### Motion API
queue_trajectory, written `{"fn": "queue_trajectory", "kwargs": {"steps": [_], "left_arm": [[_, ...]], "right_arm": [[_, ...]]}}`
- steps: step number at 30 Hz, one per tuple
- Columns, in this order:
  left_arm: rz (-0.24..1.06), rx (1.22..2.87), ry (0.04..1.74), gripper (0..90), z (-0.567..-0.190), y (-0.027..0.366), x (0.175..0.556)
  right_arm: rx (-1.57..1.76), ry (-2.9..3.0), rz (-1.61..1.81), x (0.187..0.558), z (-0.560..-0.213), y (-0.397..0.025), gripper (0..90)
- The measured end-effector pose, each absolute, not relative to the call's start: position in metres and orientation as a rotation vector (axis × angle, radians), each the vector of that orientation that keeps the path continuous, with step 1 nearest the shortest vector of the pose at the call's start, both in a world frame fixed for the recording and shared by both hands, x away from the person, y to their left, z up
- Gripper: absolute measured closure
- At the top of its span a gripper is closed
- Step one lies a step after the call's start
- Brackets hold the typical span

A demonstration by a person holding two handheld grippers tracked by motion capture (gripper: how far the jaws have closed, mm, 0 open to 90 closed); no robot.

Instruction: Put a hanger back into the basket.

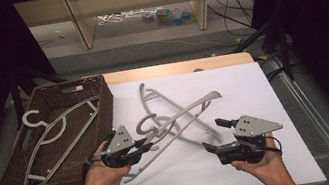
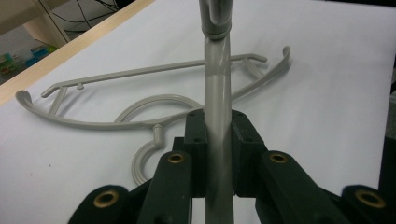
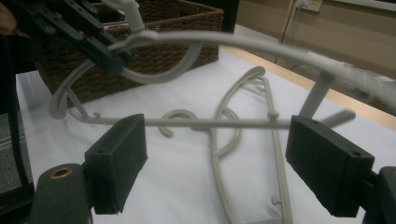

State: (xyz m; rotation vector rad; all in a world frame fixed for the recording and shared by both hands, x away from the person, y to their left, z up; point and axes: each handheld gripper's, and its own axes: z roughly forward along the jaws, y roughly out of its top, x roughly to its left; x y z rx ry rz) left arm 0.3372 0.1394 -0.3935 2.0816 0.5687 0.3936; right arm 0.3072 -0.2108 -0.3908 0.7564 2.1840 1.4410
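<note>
On the white worktop a person holds a pair of tongs in each hand. The left tongs are clamped on a grey plastic hanger, gripping its upper arm near the neck of the hook; in the left gripper view the grey bar runs straight up between the two black jaws, which press against it from both sides. This hanger is lifted off the surface and tilted, its far end pointing up and away toward the middle of the worktop, its lower end near the person's left hand. Beneath and behind it, two more grey hangers lie flat on the white sheet, crossing each other. The right tongs sit near the front right part of the worktop, jaws spread wide and gripping nothing; in the right gripper view the lifted hanger's lower bar passes across the gap between the two jaw pads, apart from both. A brown wicker basket stands at the left edge of the worktop, just beside the left tongs, and one grey hanger lies inside it.
</note>
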Motion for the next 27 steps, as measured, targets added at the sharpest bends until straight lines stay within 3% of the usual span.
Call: {"fn": "queue_trajectory", "kwargs": {"steps": [20, 27], "left_arm": [[0.249, 1.860, 0.675, 79.4, -0.346, 0.182, 0.330], [0.323, 1.825, 0.704, 79.4, -0.318, 0.210, 0.329]], "right_arm": [[0.780, 2.162, 1.461, 0.296, -0.409, -0.214, 20.8], [0.764, 2.145, 1.459, 0.296, -0.410, -0.217, 20.0]]}}
